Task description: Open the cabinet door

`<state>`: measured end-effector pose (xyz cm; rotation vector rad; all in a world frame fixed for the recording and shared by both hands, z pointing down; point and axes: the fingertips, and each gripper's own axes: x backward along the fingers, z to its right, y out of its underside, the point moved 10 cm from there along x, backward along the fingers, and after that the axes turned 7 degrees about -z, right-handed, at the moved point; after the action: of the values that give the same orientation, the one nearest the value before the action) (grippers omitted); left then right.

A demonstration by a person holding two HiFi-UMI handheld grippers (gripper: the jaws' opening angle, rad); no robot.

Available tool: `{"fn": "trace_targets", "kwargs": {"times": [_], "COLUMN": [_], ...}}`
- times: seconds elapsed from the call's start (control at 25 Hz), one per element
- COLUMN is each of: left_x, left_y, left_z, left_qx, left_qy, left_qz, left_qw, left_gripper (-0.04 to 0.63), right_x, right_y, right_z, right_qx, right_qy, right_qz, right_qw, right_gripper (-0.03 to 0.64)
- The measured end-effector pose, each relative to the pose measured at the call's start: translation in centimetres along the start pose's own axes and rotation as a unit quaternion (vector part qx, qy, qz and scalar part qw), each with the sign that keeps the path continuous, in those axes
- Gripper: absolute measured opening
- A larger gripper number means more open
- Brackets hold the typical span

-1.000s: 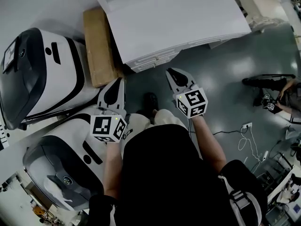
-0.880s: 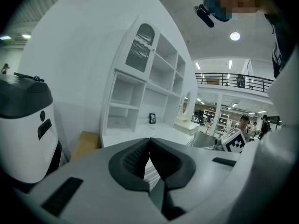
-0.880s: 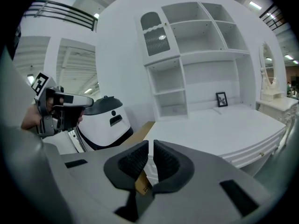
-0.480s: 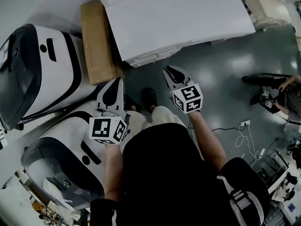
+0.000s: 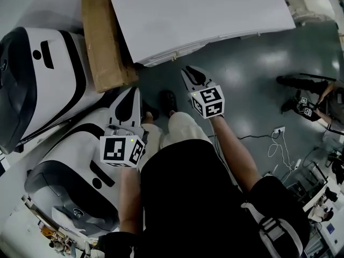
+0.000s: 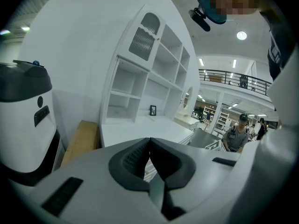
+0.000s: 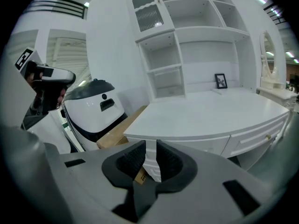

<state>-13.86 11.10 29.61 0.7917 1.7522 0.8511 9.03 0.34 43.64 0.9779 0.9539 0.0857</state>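
The white cabinet (image 5: 204, 9) is a desk unit with a shelf hutch. It fills the top of the head view. Its hutch has an arched ribbed door (image 7: 149, 13) at the upper left, and drawers (image 7: 261, 139) run under the desktop edge. My right gripper (image 5: 186, 70) hangs in front of the cabinet's lower front corner, apart from it. Its jaws (image 7: 151, 146) have just been opening and stand slightly open with nothing between them. My left gripper (image 5: 136, 90) is lower left, near the box, with its tips (image 6: 149, 140) closed together and empty.
A cardboard box (image 5: 102, 42) leans between the cabinet and two white-and-black machines (image 5: 32, 74) (image 5: 64, 171) on the left. My shoes (image 5: 169, 101) stand on the grey-green floor. A person (image 5: 317, 98) sits at the right, with cables and a power strip (image 5: 279, 138) nearby.
The right gripper has sunk and moved closer to the cabinet's front corner, and its jaws have spread. The left gripper has dropped a little. The cabinet sits higher in the head view.
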Motion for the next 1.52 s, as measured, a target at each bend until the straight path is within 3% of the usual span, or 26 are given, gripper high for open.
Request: {"fn": "trace_targets", "kwargs": {"times": [0.72, 1.52], "left_x": [-2.5, -4.8], "left_y": [2.3, 4.2], "left_z": [-1.8, -3.6], "left_qx": [0.026, 0.040], "left_qy": [-0.005, 0.001], "left_qz": [-0.022, -0.056], "left_qw": [0.9994, 0.9976], "left_gripper": [0.022, 0.023], "right_x": [-8.4, -16.4], "right_y": [4.2, 6.1], "right_z": [2.8, 6.1], "right_qx": [-0.015, -0.029], "right_qy": [0.042, 0.080], "right_qz": [-0.062, -0.124], "right_qw": [0.997, 0.989], "right_gripper": [0.103, 0.121]}}
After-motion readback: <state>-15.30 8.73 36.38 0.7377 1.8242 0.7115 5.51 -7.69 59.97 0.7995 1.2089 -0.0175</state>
